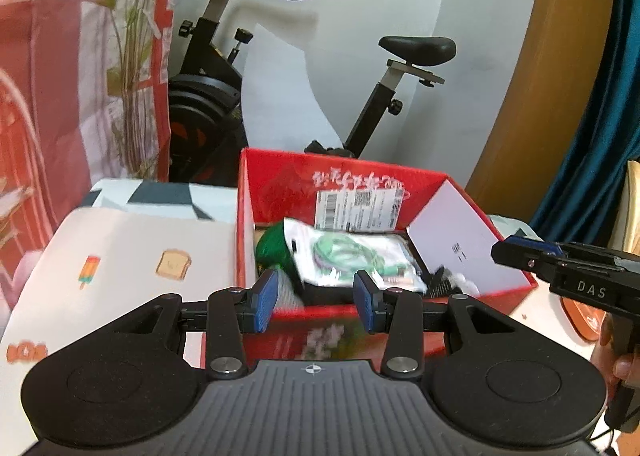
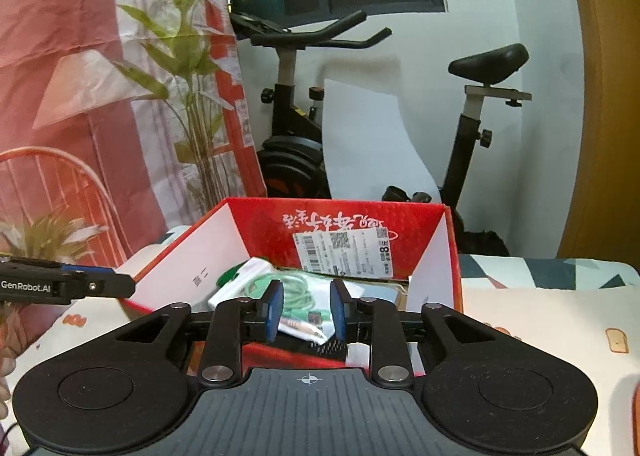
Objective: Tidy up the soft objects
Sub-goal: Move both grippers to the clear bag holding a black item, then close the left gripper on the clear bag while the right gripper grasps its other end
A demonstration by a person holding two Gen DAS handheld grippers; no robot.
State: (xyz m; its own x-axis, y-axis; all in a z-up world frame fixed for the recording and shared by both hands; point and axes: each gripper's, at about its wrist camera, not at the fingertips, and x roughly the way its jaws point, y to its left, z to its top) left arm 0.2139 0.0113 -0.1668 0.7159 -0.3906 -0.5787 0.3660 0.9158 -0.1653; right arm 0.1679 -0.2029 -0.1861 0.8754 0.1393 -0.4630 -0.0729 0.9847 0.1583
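A red cardboard box [image 1: 276, 184] stands open on the table, also in the right wrist view [image 2: 452, 256]. In it lie a clear bag with a green cable [image 1: 352, 252], a green soft item [image 1: 272, 246] and a black brush [image 1: 440, 282]. The bag with the cable shows in the right wrist view [image 2: 296, 292] too. My left gripper [image 1: 316, 298] is open and empty, just in front of the box's near wall. My right gripper [image 2: 307, 308] is open and empty over the box's near edge. Each gripper shows at the edge of the other's view.
An exercise bike [image 1: 224, 96] stands behind the table against the white wall. A red patterned curtain [image 1: 60, 76] with a plant hangs at the left. The tablecloth [image 1: 132, 256] has toast and ice-lolly prints. An orange object [image 1: 580, 320] lies at the right of the box.
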